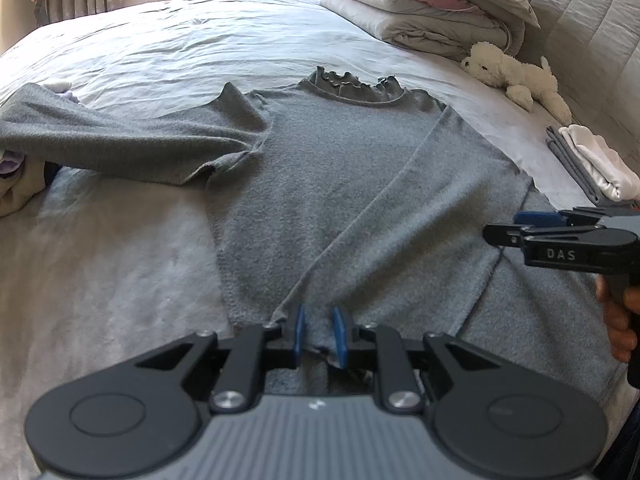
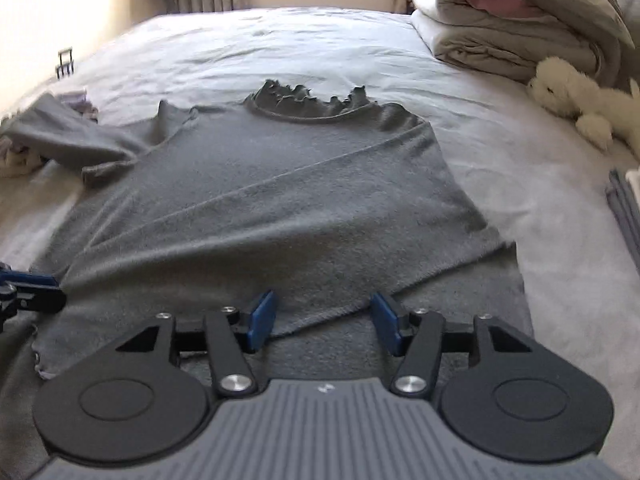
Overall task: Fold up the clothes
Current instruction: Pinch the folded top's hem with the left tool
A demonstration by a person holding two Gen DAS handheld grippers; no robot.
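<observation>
A grey fuzzy sweater [image 1: 320, 168] with a ruffled collar [image 1: 352, 86] lies flat on the bed [image 1: 180, 52], collar towards the folded bedding at the headboard. One sleeve [image 1: 404, 208] is folded diagonally across the front down to the hem; the other sleeve [image 1: 120, 140] stretches sideways towards the bed's edge.

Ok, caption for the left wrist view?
Left hand-held gripper pinches the folded-over sleeve of a grey top spread on the bed.
</observation>
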